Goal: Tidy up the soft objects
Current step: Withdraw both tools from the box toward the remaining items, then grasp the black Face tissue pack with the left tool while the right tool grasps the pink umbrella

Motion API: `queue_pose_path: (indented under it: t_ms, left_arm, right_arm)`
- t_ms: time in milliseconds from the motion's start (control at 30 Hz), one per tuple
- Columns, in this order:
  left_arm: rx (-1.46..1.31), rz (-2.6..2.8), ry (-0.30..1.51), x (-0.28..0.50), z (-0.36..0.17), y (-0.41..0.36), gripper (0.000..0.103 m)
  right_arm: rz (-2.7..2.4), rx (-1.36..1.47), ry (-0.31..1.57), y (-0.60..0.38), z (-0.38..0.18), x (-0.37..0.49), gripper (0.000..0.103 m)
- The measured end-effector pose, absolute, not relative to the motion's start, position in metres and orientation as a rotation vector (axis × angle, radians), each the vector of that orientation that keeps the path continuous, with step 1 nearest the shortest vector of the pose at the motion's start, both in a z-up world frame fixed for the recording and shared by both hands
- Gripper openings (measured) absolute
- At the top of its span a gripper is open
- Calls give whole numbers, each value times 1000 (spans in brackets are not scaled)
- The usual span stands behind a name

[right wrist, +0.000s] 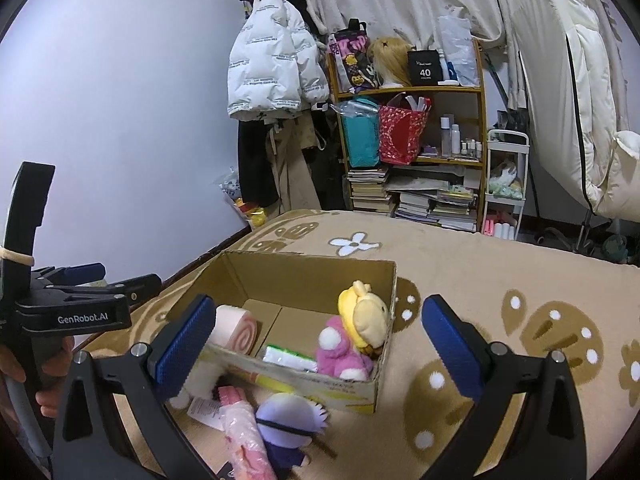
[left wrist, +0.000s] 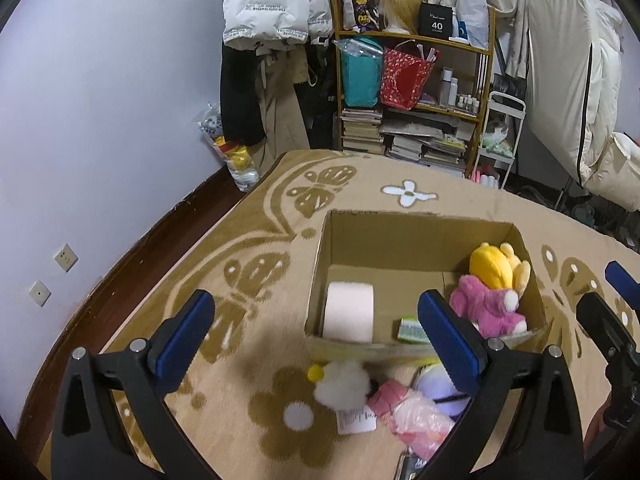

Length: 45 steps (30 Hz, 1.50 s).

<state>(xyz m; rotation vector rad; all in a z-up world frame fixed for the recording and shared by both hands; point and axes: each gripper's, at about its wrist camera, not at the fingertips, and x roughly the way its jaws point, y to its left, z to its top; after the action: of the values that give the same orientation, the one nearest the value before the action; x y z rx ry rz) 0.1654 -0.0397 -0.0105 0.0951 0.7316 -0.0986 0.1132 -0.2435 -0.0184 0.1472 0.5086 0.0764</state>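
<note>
A cardboard box (left wrist: 404, 240) sits open on a tan blanket (left wrist: 248, 248) patterned with butterflies and flowers. Inside it, a pink roll cushion (left wrist: 349, 312) stands against the left wall, a plush doll (left wrist: 496, 292) with a yellow head and pink body leans in the right corner, and a small green-and-white pack (left wrist: 412, 330) lies on the floor of the box between them. Just outside the near wall of the box several soft things lie on the blanket: a white fluffy toy (left wrist: 344, 382) with a paper tag, a pink item in clear plastic wrap (left wrist: 416, 416), and a purple plush (right wrist: 288, 420) with a dark band, touching the wrapped one. The left gripper (left wrist: 316, 332) hangs above these loose things with its jaws wide apart and nothing between them. The right gripper (right wrist: 316, 344) is likewise held over the near edge of the box, jaws spread wide and empty. In the right wrist view a hand (right wrist: 52, 376) grips the handle of the left gripper at the left edge. Behind the bed stand a shelf (left wrist: 416, 80) crowded with bags, books and bottles, and a white jacket (left wrist: 272, 4) hanging by the wall.
</note>
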Motion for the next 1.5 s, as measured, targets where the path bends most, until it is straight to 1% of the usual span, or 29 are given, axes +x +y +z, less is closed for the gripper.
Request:
queue_pose_path:
  t_ms: [667, 1100, 1133, 1233, 1400, 1500]
  left_arm:
    - [74, -97, 896, 126, -43, -10, 101]
    - [135, -138, 984, 102, -70, -25, 101]
    - [139, -139, 992, 101, -72, -26, 101]
    - [152, -131, 1009, 95, -81, -32, 101]
    - [162, -142, 1056, 90, -97, -42, 101]
    - [188, -145, 1071, 90, -105, -51, 101]
  right_arm:
    - [95, 120, 631, -203, -47, 66, 103]
    - [136, 212, 682, -214, -62, 65, 103]
    - [140, 218, 686, -215, -63, 66, 102]
    - [149, 232, 708, -217, -68, 69, 95]
    - [185, 286, 750, -221, -81, 76, 81]
    - [209, 305, 790, -221, -91, 81, 76]
